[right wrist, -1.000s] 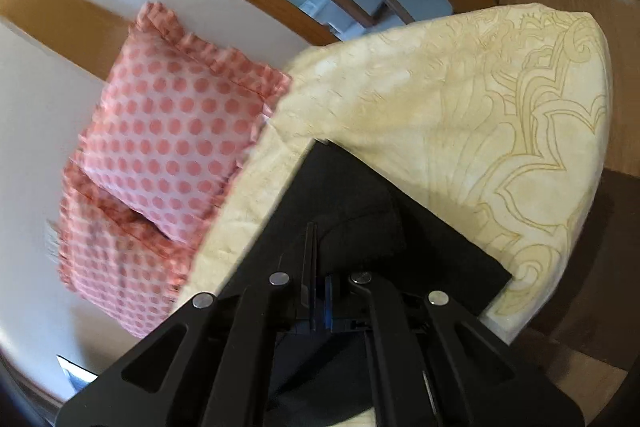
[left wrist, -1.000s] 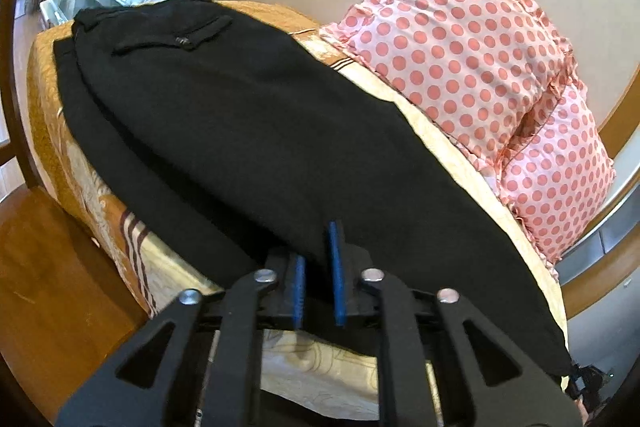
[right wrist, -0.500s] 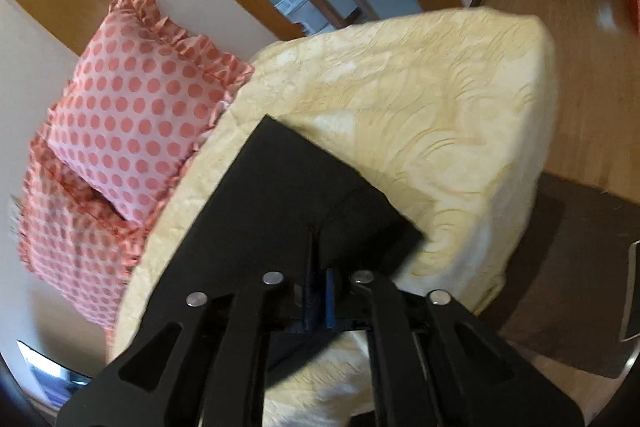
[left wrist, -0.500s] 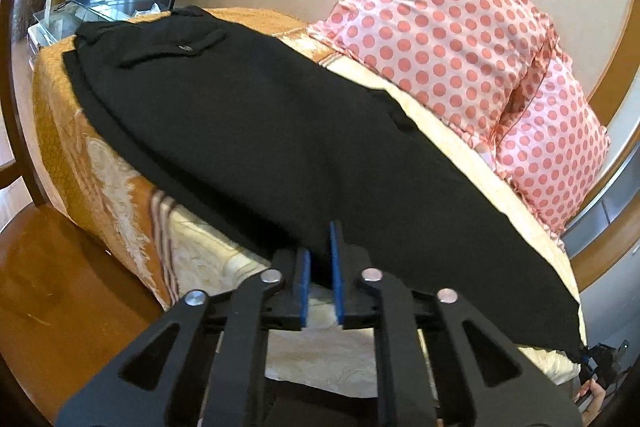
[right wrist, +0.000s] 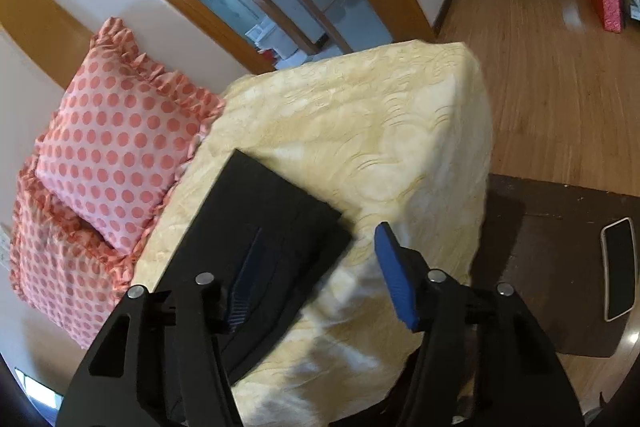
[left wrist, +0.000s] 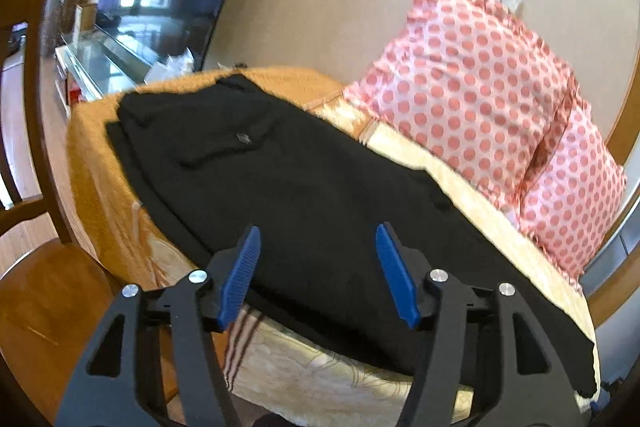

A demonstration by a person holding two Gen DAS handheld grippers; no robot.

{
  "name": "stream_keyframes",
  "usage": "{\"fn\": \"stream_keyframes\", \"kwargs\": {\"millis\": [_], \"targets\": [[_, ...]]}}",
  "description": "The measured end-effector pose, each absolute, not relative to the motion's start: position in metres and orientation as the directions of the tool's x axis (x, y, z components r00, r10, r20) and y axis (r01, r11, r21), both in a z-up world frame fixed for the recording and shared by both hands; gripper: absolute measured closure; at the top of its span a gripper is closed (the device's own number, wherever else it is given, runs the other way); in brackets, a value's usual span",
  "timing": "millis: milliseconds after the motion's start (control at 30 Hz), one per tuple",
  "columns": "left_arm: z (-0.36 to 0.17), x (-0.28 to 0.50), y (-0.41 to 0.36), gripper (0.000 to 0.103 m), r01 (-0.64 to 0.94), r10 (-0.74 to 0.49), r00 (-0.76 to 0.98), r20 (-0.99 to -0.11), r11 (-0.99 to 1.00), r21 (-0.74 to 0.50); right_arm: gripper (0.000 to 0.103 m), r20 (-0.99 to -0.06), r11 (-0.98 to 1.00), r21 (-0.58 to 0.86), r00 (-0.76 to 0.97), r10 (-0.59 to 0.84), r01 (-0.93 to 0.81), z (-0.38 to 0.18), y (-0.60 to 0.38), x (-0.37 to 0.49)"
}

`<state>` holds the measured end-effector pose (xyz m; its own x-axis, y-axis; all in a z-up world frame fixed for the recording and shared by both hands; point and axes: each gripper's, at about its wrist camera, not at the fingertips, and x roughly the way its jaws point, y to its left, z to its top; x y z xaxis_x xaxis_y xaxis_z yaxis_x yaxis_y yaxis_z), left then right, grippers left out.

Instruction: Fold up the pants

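We are spreading both claws, left claw point(left wrist: 318, 275) and right claw point(right wrist: 316, 277), after pinching the black pants point(left wrist: 304, 203), now lying lengthwise folded on the bed point(right wrist: 380, 131), ready for crosswise folding.

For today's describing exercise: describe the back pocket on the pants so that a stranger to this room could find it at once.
Start at the bed with the yellow-orange cover, where the black pants lie flat beside the pink polka-dot pillows. Follow the pants to the waist end, farthest from the left gripper. The back pocket is the flap with one small button.
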<state>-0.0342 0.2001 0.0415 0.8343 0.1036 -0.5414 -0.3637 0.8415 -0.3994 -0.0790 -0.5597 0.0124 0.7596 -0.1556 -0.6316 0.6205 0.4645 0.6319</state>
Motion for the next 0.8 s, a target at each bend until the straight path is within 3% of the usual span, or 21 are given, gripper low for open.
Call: {"fn": "stream_keyframes", "kwargs": {"millis": [233, 267, 333, 367, 500, 633, 700, 800], "targets": [[0.026, -0.032, 0.196, 0.037, -0.347, 0.087, 0.821, -0.564, 0.86, -0.374, 0.06, -0.661, 0.53, 0.593, 0.742, -0.11, 0.606, 0.015, -0.524, -0.059], [0.026, -0.031, 0.196, 0.037, -0.344, 0.082, 0.823, -0.562, 0.859, -0.379, 0.063, -0.662, 0.528, 0.605, 0.745, -0.084, 0.597, 0.015, -0.519, -0.056], [0.025, -0.032, 0.197, 0.037, -0.338, 0.071, 0.83, -0.554, 0.854, -0.396, 0.077, -0.656, 0.521, 0.63, 0.754, -0.041, 0.576, 0.011, -0.514, -0.047], [0.024, -0.033, 0.198, 0.036, -0.333, 0.066, 0.832, -0.551, 0.853, -0.402, 0.097, -0.655, 0.521, 0.634, 0.755, -0.032, 0.572, 0.007, -0.515, -0.041], [0.023, -0.034, 0.201, 0.036, -0.311, 0.039, 0.841, -0.54, 0.851, -0.424, 0.097, -0.599, 0.587, 0.616, 0.796, -0.083, 0.525, 0.023, -0.507, -0.019], [0.022, -0.035, 0.206, 0.036, -0.306, 0.015, 0.849, -0.528, 0.829, -0.468, 0.097, -0.443, 0.776, 0.577, 0.896, 0.038, 0.253, 0.088, -0.431, 0.024], [0.022, -0.035, 0.205, 0.036, -0.311, 0.02, 0.848, -0.53, 0.828, -0.466, 0.097, -0.366, 0.83, 0.558, 0.904, 0.222, 0.023, 0.115, -0.367, 0.047], [0.023, -0.038, 0.207, 0.035, -0.316, 0.012, 0.85, -0.527, 0.811, -0.492, 0.097, -0.368, 0.826, 0.477, 0.785, 0.497, -0.3, 0.121, -0.253, 0.072]]}}
